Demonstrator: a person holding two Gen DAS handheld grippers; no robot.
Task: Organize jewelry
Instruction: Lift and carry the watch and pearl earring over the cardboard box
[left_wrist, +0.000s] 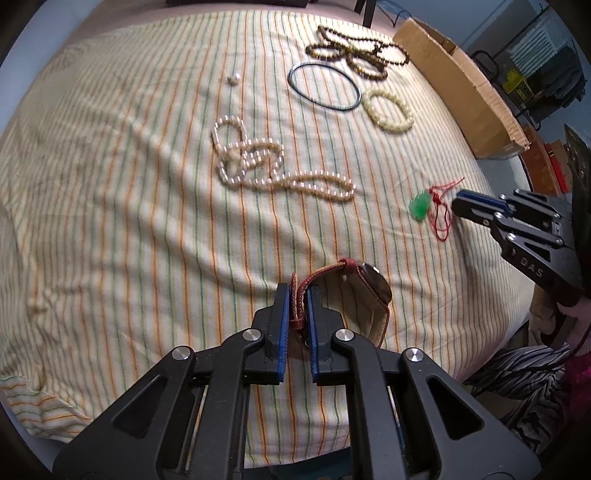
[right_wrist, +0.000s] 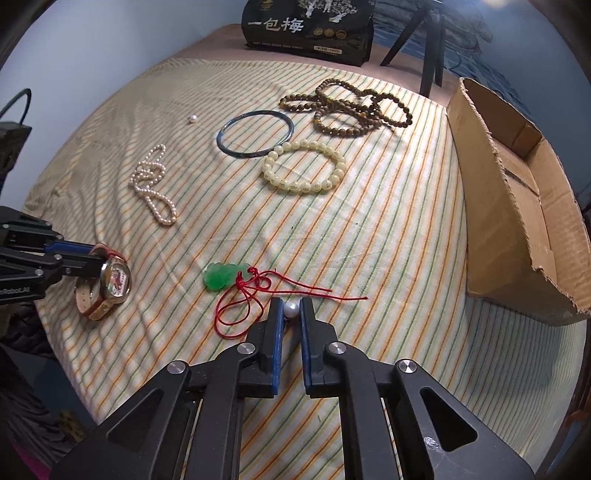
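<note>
Here the left gripper (left_wrist: 297, 295) has its jaws clamped on the watch (left_wrist: 364, 291) strap; the right gripper (right_wrist: 291, 308) jaws pinch a pearl (right_wrist: 291, 309).

We see a bench (right_wrist: 388, 229) covered with a cream cloth striped in orange and green. On it lie a tangled pearl necklace (right_wrist: 153, 186), a loose pearl (right_wrist: 192, 118), a dark bangle (right_wrist: 255, 134) just beside a cream bead bracelet (right_wrist: 303, 167), and a heap of brown bead strands (right_wrist: 354, 105). Nearer, a green pendant (right_wrist: 223, 276) on red cord rests on the cloth, with a wristwatch (right_wrist: 105, 291) at the left edge. A cardboard box (right_wrist: 517, 192) sits along the right side, a black bag (right_wrist: 306, 26) at the far end.
</note>
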